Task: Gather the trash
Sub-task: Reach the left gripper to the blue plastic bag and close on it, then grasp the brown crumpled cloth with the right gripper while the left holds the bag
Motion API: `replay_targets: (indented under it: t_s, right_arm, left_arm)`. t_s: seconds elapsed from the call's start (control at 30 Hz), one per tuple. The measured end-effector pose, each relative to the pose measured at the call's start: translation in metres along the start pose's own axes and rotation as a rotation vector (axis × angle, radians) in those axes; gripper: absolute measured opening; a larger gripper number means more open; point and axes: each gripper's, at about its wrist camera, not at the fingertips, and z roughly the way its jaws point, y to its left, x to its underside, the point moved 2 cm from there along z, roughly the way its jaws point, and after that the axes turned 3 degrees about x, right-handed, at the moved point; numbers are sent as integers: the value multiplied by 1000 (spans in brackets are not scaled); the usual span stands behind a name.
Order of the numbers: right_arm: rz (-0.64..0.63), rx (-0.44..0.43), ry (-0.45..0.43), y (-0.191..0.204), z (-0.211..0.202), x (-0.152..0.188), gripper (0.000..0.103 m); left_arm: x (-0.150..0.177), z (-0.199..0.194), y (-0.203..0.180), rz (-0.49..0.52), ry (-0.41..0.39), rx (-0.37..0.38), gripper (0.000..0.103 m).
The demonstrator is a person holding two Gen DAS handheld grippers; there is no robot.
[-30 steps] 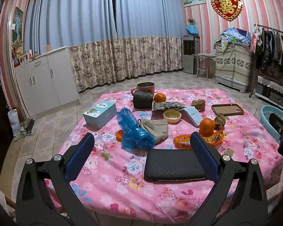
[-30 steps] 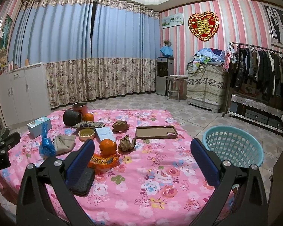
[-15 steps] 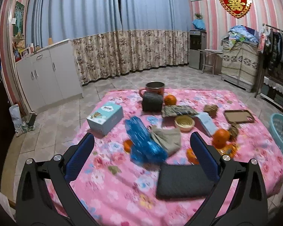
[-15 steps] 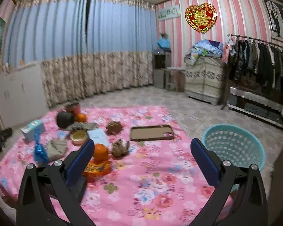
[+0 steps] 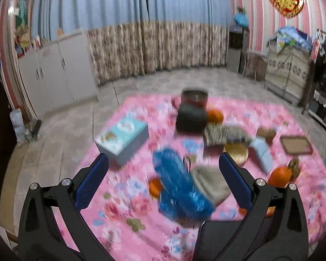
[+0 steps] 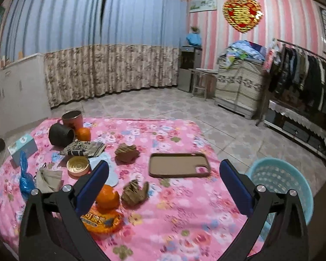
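A crumpled blue plastic bag (image 5: 180, 189) lies on the pink flowered table (image 5: 123, 213), below and between the fingers of my open, empty left gripper (image 5: 163, 174). In the right wrist view the same bag (image 6: 25, 175) is at the far left. Two crumpled brown paper wads (image 6: 134, 192) (image 6: 127, 153) and an orange snack wrapper (image 6: 102, 219) lie near my open, empty right gripper (image 6: 163, 175). A teal laundry-style basket (image 6: 280, 180) stands on the floor at the table's right edge.
Also on the table are a tissue box (image 5: 121, 139), a black mug (image 6: 60, 133), a pink cup (image 6: 72, 118), oranges (image 6: 107, 196), a small bowl (image 6: 78, 166), a brown phone case (image 6: 179, 165), a beige cloth (image 5: 210, 184) and a black pad (image 5: 219, 237). Cabinets and a clothes rack line the walls.
Both grippers have moved forward over the table and tilted down; the blue bag now sits closer under the left gripper. The left view is motion-blurred. Both grippers stayed open.
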Motion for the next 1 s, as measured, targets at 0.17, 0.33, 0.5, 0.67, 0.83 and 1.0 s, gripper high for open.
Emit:
replay_targets:
  t_s: [0.17, 0.33, 0.5, 0.67, 0.83, 1.0]
  right_arm:
    - [-60, 1, 83, 16, 28, 23, 99]
    - [-49, -1, 137, 9, 43, 34, 99]
    - [-39, -26, 180, 3, 55, 38, 99]
    - [-20, -32, 222, 2, 65, 40, 97]
    - [-27, -37, 261, 5, 71, 43, 78]
    - [-32, -70, 272, 14, 74, 45, 76]
  left_arm:
    - [31, 39, -2, 10, 157, 12, 81]
    - [36, 54, 1, -61, 218, 97, 70]
    - [39, 66, -13, -30, 257, 168, 33]
    - [36, 62, -27, 22, 252, 191, 15]
    - [19, 35, -32, 54, 141, 172, 12]
    - [1, 13, -36, 68, 37, 159, 12]
